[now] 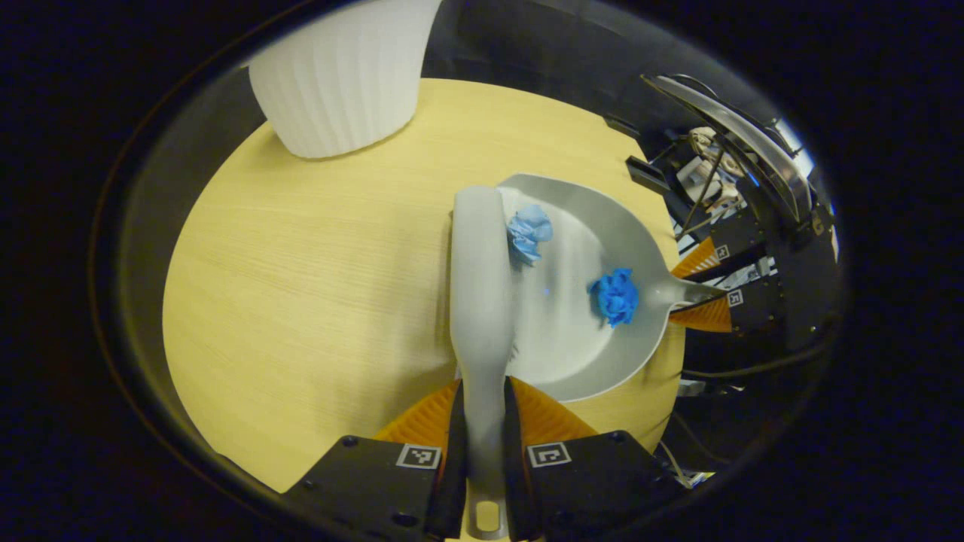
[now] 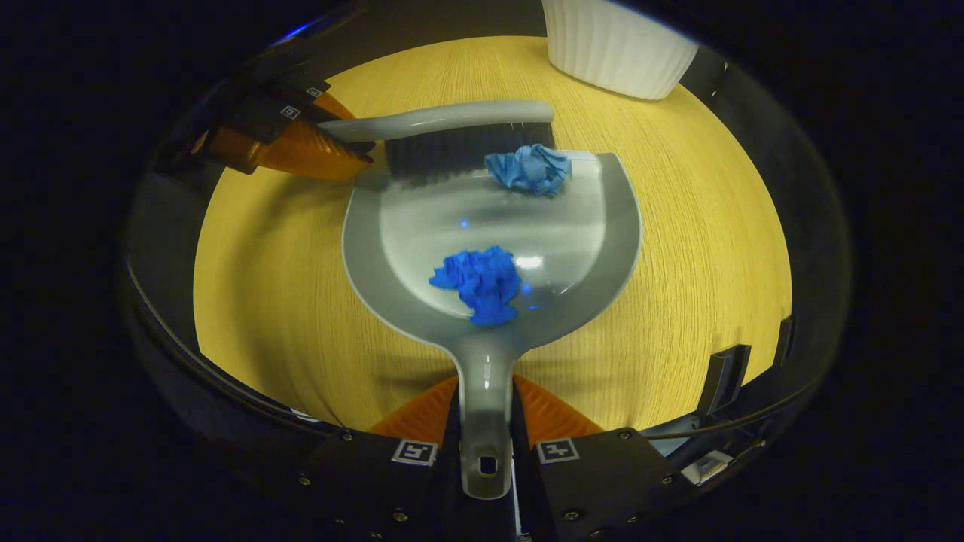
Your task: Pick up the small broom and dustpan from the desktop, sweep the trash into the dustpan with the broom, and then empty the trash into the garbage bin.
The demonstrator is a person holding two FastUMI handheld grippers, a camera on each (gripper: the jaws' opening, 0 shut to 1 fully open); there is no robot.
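Note:
In the left gripper view my left gripper (image 1: 483,406) is shut on the handle of the grey broom (image 1: 480,286), whose head lies along the open lip of the grey dustpan (image 1: 572,346). A pale blue paper wad (image 1: 529,232) rests at the lip against the broom; a deep blue wad (image 1: 616,296) lies near the pan's handle. In the right gripper view my right gripper (image 2: 486,410) is shut on the dustpan (image 2: 587,226) handle. There the broom (image 2: 444,120) has its dark bristles at the lip, beside the pale wad (image 2: 529,168), with the deep blue wad (image 2: 482,281) inside the pan. The left gripper (image 2: 354,154) is at upper left.
A white ribbed bin (image 1: 343,71) stands on the round wooden table (image 1: 301,286) beyond the dustpan; its base (image 2: 614,49) is at the top of the right gripper view. The table's edge (image 2: 248,376) curves close behind the pan's handle. The right gripper (image 1: 704,290) sits at the table's right rim.

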